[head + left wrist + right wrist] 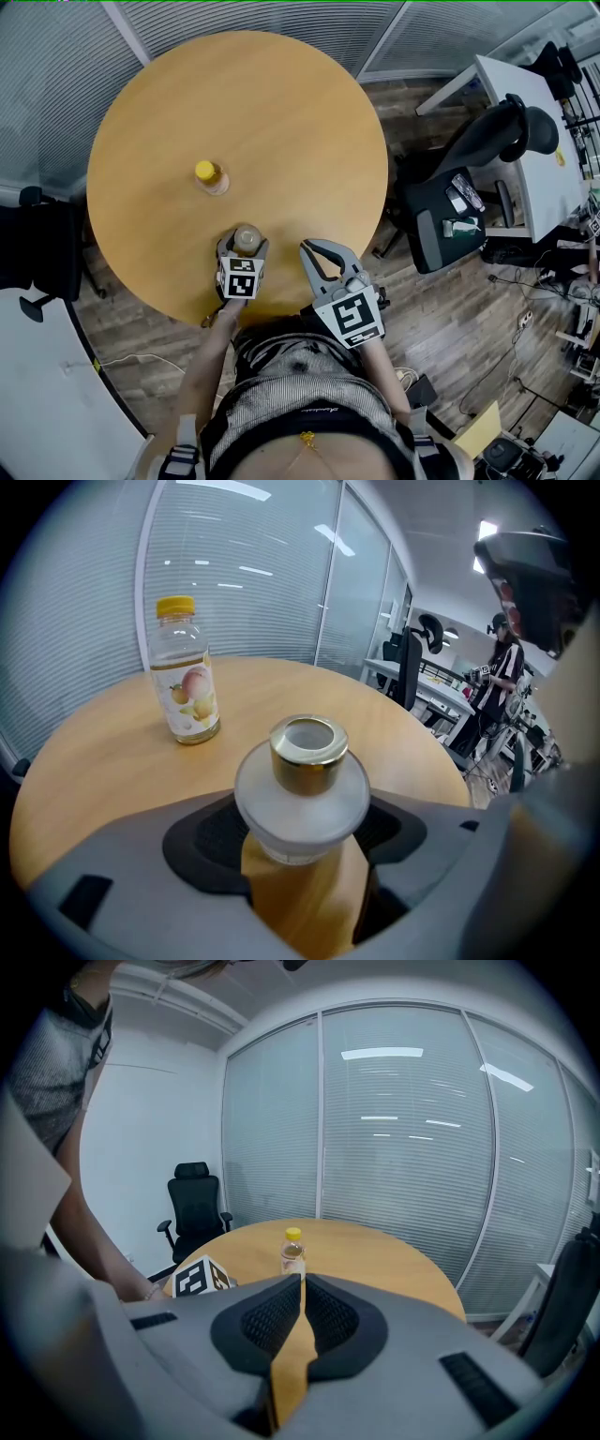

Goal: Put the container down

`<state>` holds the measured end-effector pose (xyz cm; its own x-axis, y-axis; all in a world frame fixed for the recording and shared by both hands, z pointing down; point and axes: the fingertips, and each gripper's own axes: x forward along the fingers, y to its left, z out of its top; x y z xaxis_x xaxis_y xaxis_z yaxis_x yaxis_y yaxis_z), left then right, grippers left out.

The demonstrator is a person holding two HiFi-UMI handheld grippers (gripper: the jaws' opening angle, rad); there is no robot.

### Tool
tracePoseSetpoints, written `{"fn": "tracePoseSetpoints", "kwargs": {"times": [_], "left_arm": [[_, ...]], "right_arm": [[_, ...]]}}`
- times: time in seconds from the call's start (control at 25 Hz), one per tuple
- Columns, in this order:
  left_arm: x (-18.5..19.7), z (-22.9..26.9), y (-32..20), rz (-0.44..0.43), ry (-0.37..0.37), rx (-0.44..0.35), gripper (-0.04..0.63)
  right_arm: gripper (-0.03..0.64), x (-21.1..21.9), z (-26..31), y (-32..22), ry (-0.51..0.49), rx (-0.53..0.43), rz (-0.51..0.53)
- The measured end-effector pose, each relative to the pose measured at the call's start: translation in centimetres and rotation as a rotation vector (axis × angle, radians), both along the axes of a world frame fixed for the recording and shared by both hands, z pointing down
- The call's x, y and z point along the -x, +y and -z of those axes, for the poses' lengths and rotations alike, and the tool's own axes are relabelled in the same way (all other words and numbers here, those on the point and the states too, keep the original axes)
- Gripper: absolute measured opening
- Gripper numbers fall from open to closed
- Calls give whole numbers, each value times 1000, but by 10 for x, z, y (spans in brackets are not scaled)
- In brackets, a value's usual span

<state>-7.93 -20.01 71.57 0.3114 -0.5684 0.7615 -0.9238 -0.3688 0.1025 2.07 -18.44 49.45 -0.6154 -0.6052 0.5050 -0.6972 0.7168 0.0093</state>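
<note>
Well below the head camera sits a round wooden table (pixel 281 122), with a black office chair (pixel 448 211) off its right side. At its near edge the left gripper (pixel 245 246) is clamped on the frosted container (pixel 302 789) just under its gold collar; whether the base touches the wood cannot be told. Beside it the right gripper (pixel 300 1288) has its jaws pressed together with nothing between them. Further in, apart from both, a yellow-capped bottle (pixel 211 176) stands upright

Overhead; two low views across table (pixel 281 122)
</note>
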Motion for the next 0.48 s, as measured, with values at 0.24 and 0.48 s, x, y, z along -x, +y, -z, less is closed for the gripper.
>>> {"fn": "tracePoseSetpoints", "kwargs": {"times": [0.24, 0.48], "left_arm": [[-1, -2, 2, -7, -15, 0, 344], [-2, -3, 3, -17, -31, -13, 344]], "right_arm": [[26, -1, 0, 2, 0, -1, 1], [26, -2, -2, 3, 4, 1, -1]]}}
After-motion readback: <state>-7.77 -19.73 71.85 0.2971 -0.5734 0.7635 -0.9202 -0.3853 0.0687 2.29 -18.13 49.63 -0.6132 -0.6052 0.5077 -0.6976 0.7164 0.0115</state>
